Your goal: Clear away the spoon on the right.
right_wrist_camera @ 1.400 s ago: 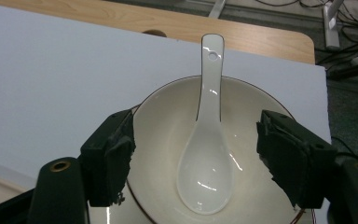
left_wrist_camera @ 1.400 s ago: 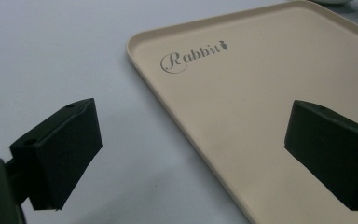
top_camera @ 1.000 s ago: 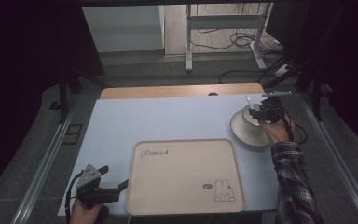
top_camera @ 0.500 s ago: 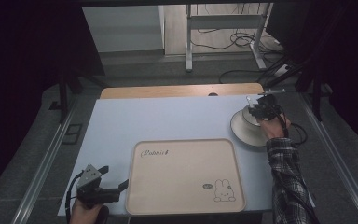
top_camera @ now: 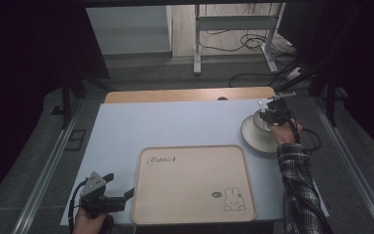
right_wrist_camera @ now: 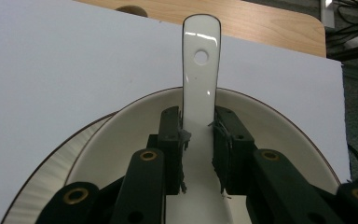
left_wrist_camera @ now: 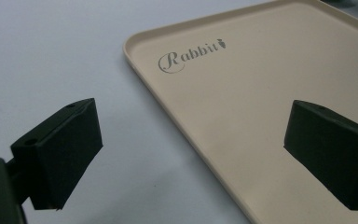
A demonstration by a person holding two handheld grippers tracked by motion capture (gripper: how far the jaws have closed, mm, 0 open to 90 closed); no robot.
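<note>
Bottom left of the high view, the left gripper (top_camera: 111,200) idles with jaws wide apart beside the tray (top_camera: 193,185). Far right, the right gripper (right_wrist_camera: 199,154) is clamped on a spoon (right_wrist_camera: 200,84) handle in the bowl (right_wrist_camera: 270,126) on its plate (top_camera: 253,139). Looks like the pickup step; next is probably a straight lift clear of the rim.

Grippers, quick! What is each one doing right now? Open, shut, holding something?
Left gripper: open, holding nothing, jaws either side of the tray edge.
Right gripper: shut on the white spoon, over the bowl.
</note>
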